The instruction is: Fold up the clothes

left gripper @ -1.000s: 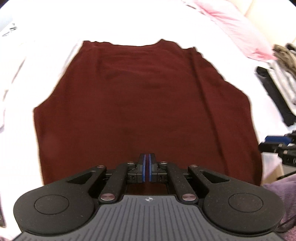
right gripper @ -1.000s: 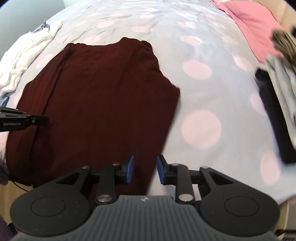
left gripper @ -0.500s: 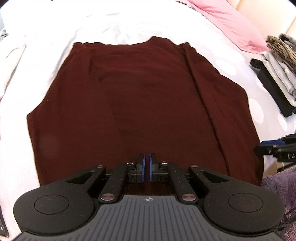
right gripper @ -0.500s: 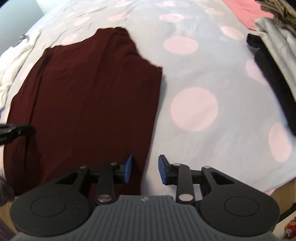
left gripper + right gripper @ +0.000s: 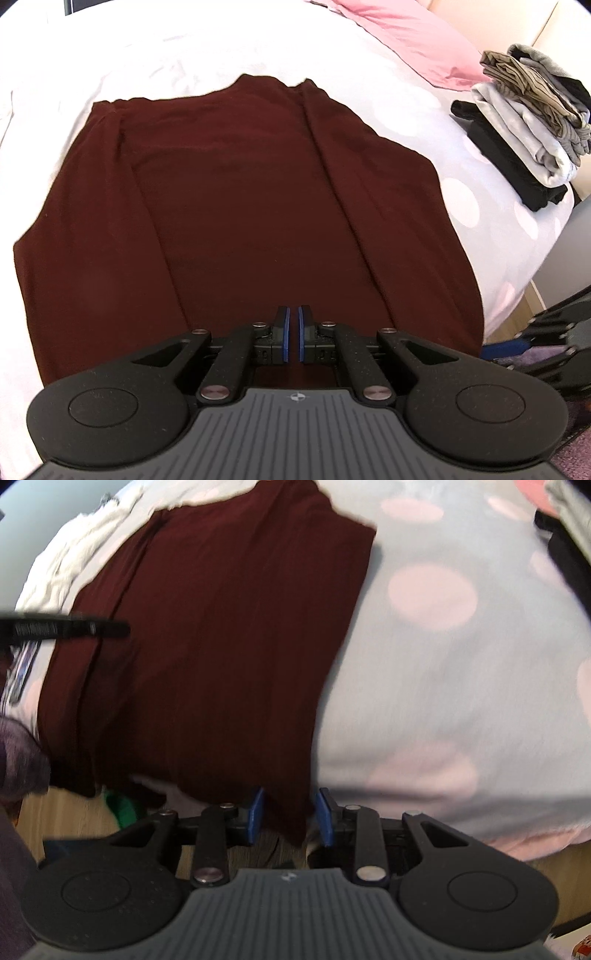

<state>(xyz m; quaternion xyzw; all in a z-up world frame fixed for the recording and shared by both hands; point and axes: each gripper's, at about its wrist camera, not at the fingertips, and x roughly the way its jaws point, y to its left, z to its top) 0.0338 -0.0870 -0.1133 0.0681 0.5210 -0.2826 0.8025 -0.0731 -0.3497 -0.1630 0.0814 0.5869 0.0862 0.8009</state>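
A dark red garment [image 5: 240,203] lies spread flat on the bed, its near hem at the bed's edge. My left gripper [image 5: 293,325] hovers over the near part of the garment with nothing held, its blue pads only a thin slit apart. In the right wrist view it shows as a dark bar [image 5: 92,629] above the garment's left side. My right gripper [image 5: 288,812] is open at the bed's edge. The garment's [image 5: 221,627] near right corner hangs between its blue fingers [image 5: 256,814], not clamped.
A stack of folded clothes [image 5: 517,122] sits at the bed's right edge, beyond it a pink pillow [image 5: 399,33]. The sheet [image 5: 443,683] is pale blue with pink dots. A white knit cloth [image 5: 66,568] lies left of the garment. Wooden floor [image 5: 66,812] shows below.
The right gripper dropped back to the bed's edge and now straddles the garment's near right corner. The left gripper pulled back slightly and its pads parted by a sliver.
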